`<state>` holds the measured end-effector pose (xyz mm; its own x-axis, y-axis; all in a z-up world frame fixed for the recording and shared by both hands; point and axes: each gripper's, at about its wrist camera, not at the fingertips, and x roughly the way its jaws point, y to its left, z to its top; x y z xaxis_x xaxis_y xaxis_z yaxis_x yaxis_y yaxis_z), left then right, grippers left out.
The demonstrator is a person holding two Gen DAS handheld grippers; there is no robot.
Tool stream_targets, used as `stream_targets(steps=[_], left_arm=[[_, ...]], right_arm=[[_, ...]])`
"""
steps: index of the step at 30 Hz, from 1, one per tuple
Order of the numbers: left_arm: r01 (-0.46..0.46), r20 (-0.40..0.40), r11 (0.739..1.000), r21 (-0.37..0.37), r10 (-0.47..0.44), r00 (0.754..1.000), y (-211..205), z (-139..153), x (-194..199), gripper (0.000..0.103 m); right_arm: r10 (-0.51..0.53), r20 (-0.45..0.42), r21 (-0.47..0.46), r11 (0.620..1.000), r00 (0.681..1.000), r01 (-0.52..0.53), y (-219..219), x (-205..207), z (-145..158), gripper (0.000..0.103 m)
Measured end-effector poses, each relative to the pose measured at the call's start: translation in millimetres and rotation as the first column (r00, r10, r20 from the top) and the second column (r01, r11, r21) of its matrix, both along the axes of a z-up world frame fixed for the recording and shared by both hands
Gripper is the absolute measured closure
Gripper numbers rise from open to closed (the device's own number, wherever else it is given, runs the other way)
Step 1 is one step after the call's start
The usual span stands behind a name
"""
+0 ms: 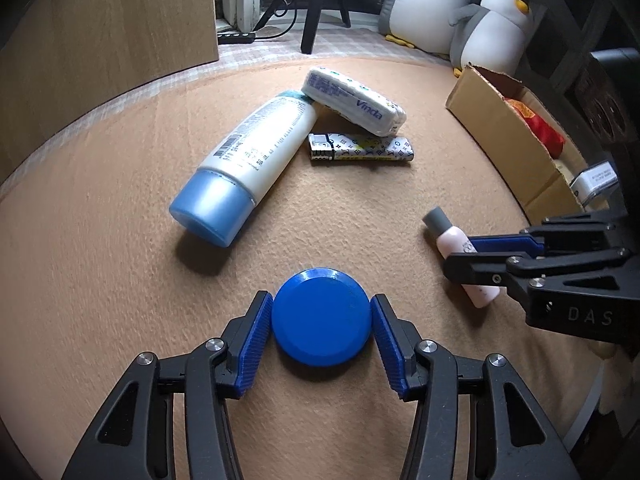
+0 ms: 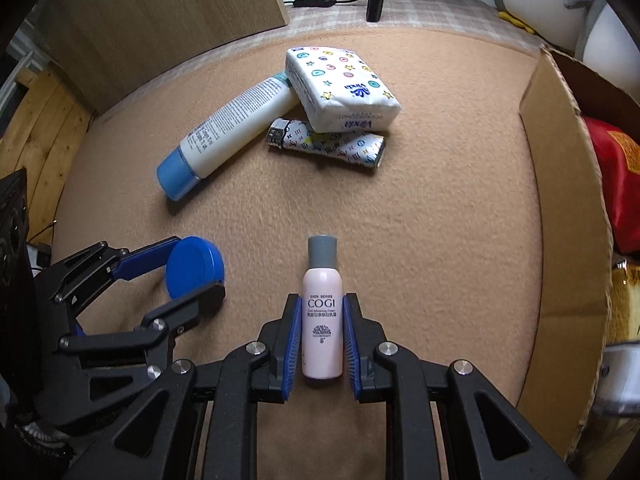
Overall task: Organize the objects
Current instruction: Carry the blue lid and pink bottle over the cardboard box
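You're holding the left gripper [image 1: 321,334] down over the tan felt mat [image 1: 120,240], w/ the blue round lid [image 1: 321,317] sitting between its blue pads [image 1: 252,344]; the left pad looks like it's touching the lid's edge, the right one is showing a thin gap (can't tell if it's actually pinching yet). The lid is lying flat on the mat, near the front edge of the left wrist view. Your right gripper [image 2: 322,342] is pinching the small pink bottle [image 2: 322,320], grey cap pointing away from you, pads pressed on both sides of the body, label reading COGI. Whether the bottle is resting on the mat or lifted off it, can't tell. Further back on the mat, a white tube w/ blue cap [image 2: 228,132] is lying on its side, a patterned lighter [image 2: 328,144] is lying beside it, and a Vinda tissue pack [image 2: 342,88] is leaning on top of both (propped on the tube's tail end and the lighter). On your right side a cardboard box [image 2: 560,200] is standing open w/ a red packet [image 2: 616,184] inside. Behind the mat two plush penguins [image 1: 492,28] are sitting near the box's far corner.
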<state>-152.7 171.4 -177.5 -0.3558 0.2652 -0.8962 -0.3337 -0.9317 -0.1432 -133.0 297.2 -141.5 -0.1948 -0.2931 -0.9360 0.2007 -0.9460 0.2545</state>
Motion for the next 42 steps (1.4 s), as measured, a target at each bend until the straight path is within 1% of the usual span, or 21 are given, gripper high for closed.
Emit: stream_targets(steps=[2,3,7,14,15,21,26,32,36,39,42], left_arm=[[-0.013,0.004,1.0,0.011,0.013,1.0,-2,0,0,0.049],[-0.023,0.009,0.999,0.023,0.023,1.0,-4,1,0,0.049],[-0.053,0.011,0.996,0.067,0.052,0.999,-11,7,3,0.049],[-0.091,-0.008,0.987,0.132,0.093,0.996,-16,28,1,0.049],[-0.088,-0.017,0.986,0.14,0.092,0.996,-14,33,1,0.049],[-0.064,-0.062,0.982,0.178,0.076,0.995,1,59,0,0.049],[-0.017,-0.098,0.976,0.217,0.039,0.994,27,84,-9,0.049],[0.052,-0.13,0.968,0.246,-0.02,0.991,75,107,-27,0.049],[0.101,-0.139,0.96,0.262,-0.066,0.988,113,115,-40,0.049],[0.127,-0.121,0.952,0.28,-0.097,0.988,143,113,-52,0.049],[0.144,-0.109,0.949,0.28,-0.117,0.987,165,107,-59,0.049]], right_arm=[[-0.011,-0.004,-0.01,1.0,1.0,0.011,-2,8,1,0.084],[-0.013,-0.005,-0.015,1.0,1.0,0.013,-2,5,-1,0.084],[-0.021,-0.019,-0.036,0.999,1.0,0.02,2,9,7,0.084],[-0.022,-0.08,-0.08,0.997,0.997,0.015,11,20,39,0.084],[-0.025,-0.087,-0.087,0.996,0.996,0.017,23,25,46,0.084],[-0.046,-0.143,-0.133,0.991,0.989,0.027,39,29,78,0.084],[-0.079,-0.192,-0.151,0.987,0.978,0.05,64,35,106,0.084],[-0.133,-0.243,-0.142,0.985,0.961,0.1,107,35,131,0.084],[-0.183,-0.253,-0.127,0.98,0.95,0.155,141,29,134,0.084],[-0.215,-0.251,-0.113,0.975,0.944,0.192,165,21,132,0.084],[-0.243,-0.235,-0.111,0.969,0.941,0.223,183,14,124,0.084]])
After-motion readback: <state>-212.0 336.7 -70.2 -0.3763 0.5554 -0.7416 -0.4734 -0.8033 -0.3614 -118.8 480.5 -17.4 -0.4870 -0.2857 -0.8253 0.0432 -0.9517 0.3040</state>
